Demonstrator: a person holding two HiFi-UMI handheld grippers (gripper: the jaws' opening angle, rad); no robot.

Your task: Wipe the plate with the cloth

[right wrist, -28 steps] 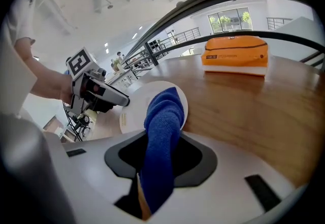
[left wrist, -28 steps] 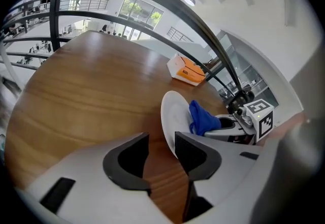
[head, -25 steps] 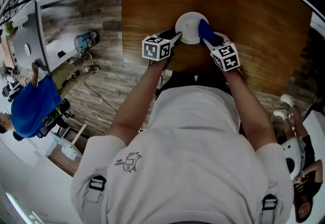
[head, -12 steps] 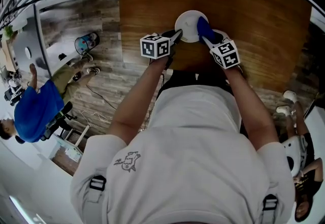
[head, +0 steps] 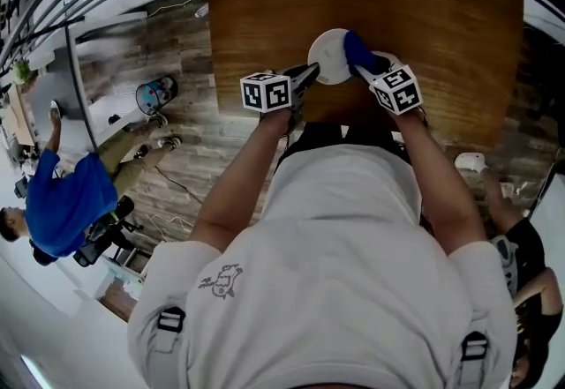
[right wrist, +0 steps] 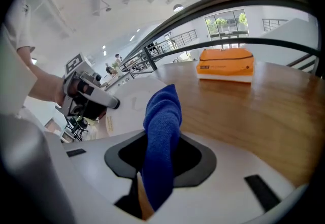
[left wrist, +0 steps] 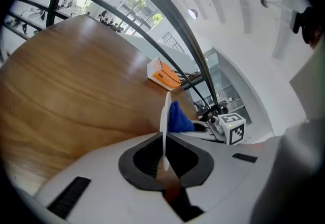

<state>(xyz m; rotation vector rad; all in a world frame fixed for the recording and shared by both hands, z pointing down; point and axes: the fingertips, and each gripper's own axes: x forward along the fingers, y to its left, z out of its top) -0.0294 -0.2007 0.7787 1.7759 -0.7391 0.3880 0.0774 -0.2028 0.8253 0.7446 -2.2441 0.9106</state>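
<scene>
The white plate (head: 331,55) is over the near edge of the wooden table (head: 265,8), its rim pinched edge-on by the left gripper (left wrist: 163,153). That gripper's jaws have just been closing onto it, probably to steady it for wiping. The right gripper (right wrist: 158,159) is clenched on a blue cloth (right wrist: 162,111) just beside the plate's face, seemingly ready to rub.
</scene>
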